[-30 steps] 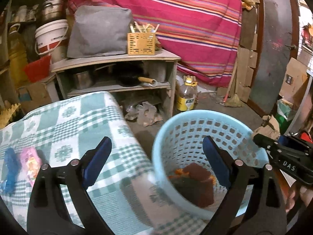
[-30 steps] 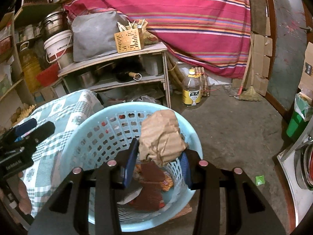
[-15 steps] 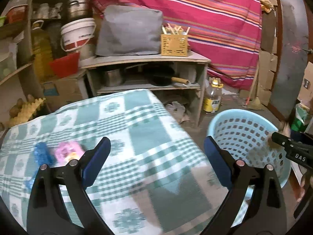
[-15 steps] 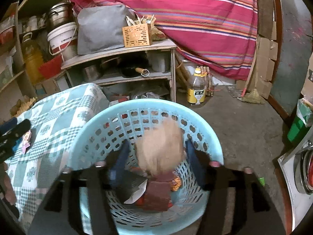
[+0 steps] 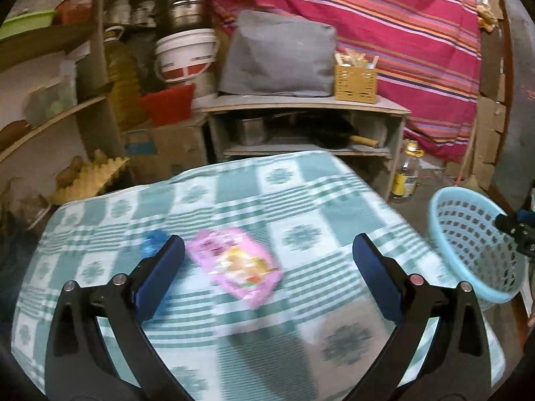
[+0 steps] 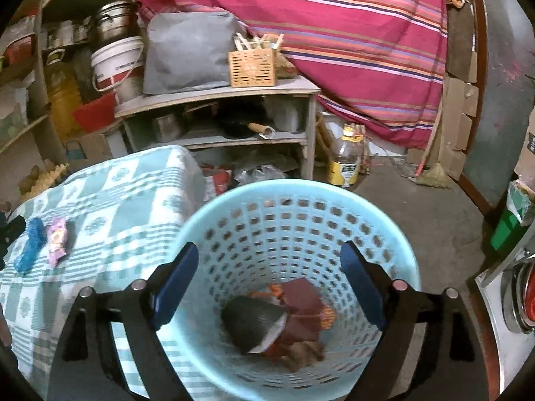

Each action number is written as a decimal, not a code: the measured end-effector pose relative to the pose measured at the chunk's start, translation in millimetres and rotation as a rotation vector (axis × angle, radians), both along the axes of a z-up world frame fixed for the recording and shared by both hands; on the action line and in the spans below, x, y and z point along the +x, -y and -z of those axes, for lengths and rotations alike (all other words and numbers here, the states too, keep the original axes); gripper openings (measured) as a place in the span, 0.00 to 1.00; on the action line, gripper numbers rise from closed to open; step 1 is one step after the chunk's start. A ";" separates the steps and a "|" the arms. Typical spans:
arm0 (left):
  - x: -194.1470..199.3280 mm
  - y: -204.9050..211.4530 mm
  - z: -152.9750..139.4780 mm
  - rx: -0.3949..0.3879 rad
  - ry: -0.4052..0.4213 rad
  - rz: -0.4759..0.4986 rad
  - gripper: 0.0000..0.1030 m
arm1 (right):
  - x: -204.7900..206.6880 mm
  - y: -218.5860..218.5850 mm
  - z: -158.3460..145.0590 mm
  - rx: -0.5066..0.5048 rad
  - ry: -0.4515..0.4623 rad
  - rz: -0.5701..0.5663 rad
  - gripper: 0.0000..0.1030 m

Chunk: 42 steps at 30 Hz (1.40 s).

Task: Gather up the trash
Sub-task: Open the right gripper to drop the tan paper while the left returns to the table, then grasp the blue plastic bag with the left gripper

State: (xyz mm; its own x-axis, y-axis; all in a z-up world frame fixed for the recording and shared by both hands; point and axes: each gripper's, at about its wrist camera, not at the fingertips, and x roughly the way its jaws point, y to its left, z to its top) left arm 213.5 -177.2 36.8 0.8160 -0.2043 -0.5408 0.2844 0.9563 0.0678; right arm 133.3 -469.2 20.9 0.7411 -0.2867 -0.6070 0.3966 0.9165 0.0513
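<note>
My left gripper (image 5: 267, 274) hangs over the table (image 5: 334, 207) with its jaws wide apart, nothing between them. Just ahead of it on the green-and-white checked cloth lies a pink wrapper (image 5: 235, 264): flat, shiny plastic, crinkled, with an orange-and-yellow print in the middle, lying at a slant. It sits between the two blue pads, nearer the left one, on the cloth and not touched by either. A blue wrapper (image 5: 152, 242) lies just beside it to the left, partly hidden behind the left pad; this view is motion-blurred, so I can't read any detail on it. In the right wrist view both show small at the table's far left: the blue wrapper (image 6: 30, 245) is long and crumpled, the pink wrapper (image 6: 57, 239) right next to it.

My right gripper (image 6: 267, 284) is spread open and empty, held above the light blue basket (image 6: 301, 197), which stands on the floor against the table's edge. The basket is round plastic with rows of holes. At its bottom lies trash (image 6: 281, 320): a dark grey piece with a white edge, dark red pieces, an orange scrap, brown crumpled paper under them. From the left wrist view the basket (image 5: 448, 200) is at the right, off the table corner, with the right gripper's tip (image 5: 515, 230) over its rim.
</note>
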 end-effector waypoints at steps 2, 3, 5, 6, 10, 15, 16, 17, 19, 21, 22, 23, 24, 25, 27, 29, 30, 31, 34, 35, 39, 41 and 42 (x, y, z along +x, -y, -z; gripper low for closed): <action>0.3 -16.0 1.2 0.005 0.000 -0.019 0.94 | 7.1 -14.9 -0.7 0.001 0.003 -0.025 0.83; 0.5 -27.4 3.3 0.011 0.000 -0.032 0.94 | 11.7 -23.4 -0.7 0.000 0.003 -0.039 0.83; 2.1 -43.7 7.9 0.026 -0.004 -0.056 0.94 | 20.6 -38.4 1.2 0.002 -0.001 -0.065 0.83; 4.0 -54.7 11.7 0.045 -0.013 -0.073 0.94 | 25.5 -45.3 3.2 0.005 -0.006 -0.077 0.83; 10.2 -91.1 24.1 0.076 -0.042 -0.120 0.94 | 41.2 -66.9 10.0 0.024 -0.025 -0.107 0.83; 23.3 -130.2 43.2 0.074 -0.101 -0.178 0.94 | 56.9 -89.6 12.9 0.076 -0.018 -0.127 0.83; 27.4 -135.7 47.4 0.074 -0.120 -0.186 0.94 | 59.9 -93.3 13.4 0.081 -0.020 -0.128 0.85; 30.2 -138.8 50.2 0.072 -0.132 -0.185 0.94 | 64.0 -98.1 14.0 0.083 -0.024 -0.124 0.92; 37.2 -144.2 56.1 0.063 -0.155 -0.185 0.94 | 69.1 -105.5 13.7 0.082 -0.021 -0.121 0.93; 44.4 -144.1 57.1 0.070 -0.161 -0.177 0.94 | 76.2 -114.7 11.3 0.077 -0.025 -0.129 0.93; 46.7 -142.5 56.3 0.072 -0.155 -0.172 0.94 | 79.2 -120.3 9.6 0.066 -0.024 -0.125 0.93; 50.0 -140.4 55.1 0.070 -0.149 -0.165 0.94 | 82.2 -123.6 9.0 0.056 -0.022 -0.121 0.96; 54.2 -137.5 54.4 0.064 -0.152 -0.156 0.94 | 85.1 -126.9 7.7 0.045 -0.016 -0.121 0.96; 59.1 -135.2 53.9 0.055 -0.160 -0.146 0.94 | 90.8 -132.1 6.7 0.030 -0.014 -0.124 0.96; 67.3 -129.1 53.9 0.036 -0.170 -0.130 0.94 | 100.8 -137.2 7.0 0.009 -0.036 -0.117 0.96; 74.3 -123.2 56.5 0.032 -0.184 -0.119 0.94 | 112.6 -142.6 8.1 -0.003 -0.048 -0.118 0.96; 78.0 -118.9 58.8 0.037 -0.191 -0.109 0.94 | 115.9 -145.2 8.0 -0.008 -0.045 -0.124 0.96; 80.4 -115.6 60.6 0.046 -0.195 -0.101 0.91 | 119.4 -148.3 9.0 -0.017 -0.042 -0.133 0.96; 87.2 -107.9 68.1 0.073 -0.209 -0.085 0.82 | 126.0 -155.5 15.0 -0.047 -0.064 -0.153 0.96; 89.9 -106.4 71.1 0.075 -0.217 -0.078 0.78 | 127.3 -158.1 16.4 -0.052 -0.072 -0.173 0.96; 100.0 -109.5 78.1 0.035 -0.272 -0.052 0.61 | 128.7 -176.3 21.8 -0.106 -0.092 -0.233 0.96; 100.8 -113.1 79.0 0.001 -0.284 -0.043 0.44 | 128.1 -182.5 25.3 -0.104 -0.104 -0.244 0.96; 101.2 -115.5 79.3 -0.017 -0.290 -0.042 0.40 | 127.4 -184.0 27.1 -0.087 -0.098 -0.252 0.96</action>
